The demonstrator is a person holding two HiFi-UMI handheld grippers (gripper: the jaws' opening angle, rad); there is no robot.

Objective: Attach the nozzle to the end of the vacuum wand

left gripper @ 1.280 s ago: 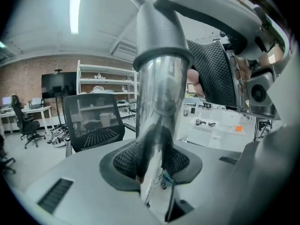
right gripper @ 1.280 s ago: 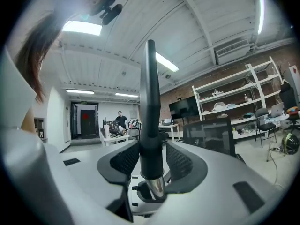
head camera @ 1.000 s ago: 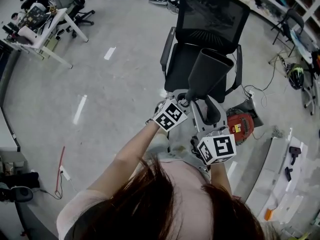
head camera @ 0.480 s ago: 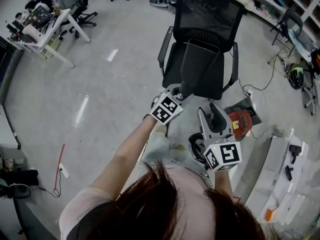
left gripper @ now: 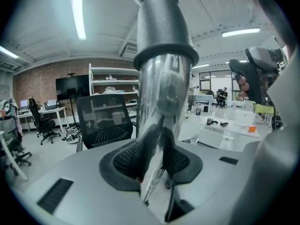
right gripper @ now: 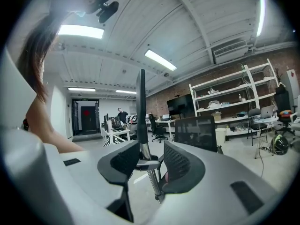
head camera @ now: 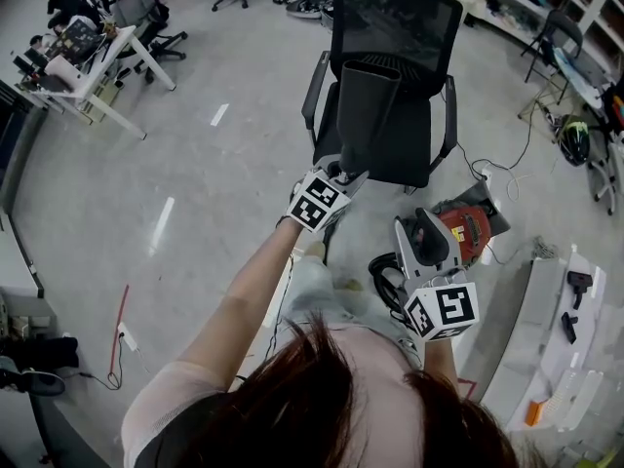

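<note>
A grey floor is seen from steeply above, and a black mesh chair is stood on it ahead of the person. A white desk is set far off at the upper left. A red vacuum is laid on the floor just right of the chair.

The dark nozzle is held in the air in front of the chair's seat and back. Its wide mouth is turned away from the person and its narrow neck is pointed back toward them. That neck is pinched by the left tongs. In the left gripper view the black pads are pressed against both sides of it, and the nozzle rises out of them to the top of the frame.

The right tongs are found well apart from the nozzle, lower and to the right, over the vacuum. Their pads are spread. A thin dark rod is seen upright in the gap, close to one pad and clear of the other, so nothing is pinched there.
</note>
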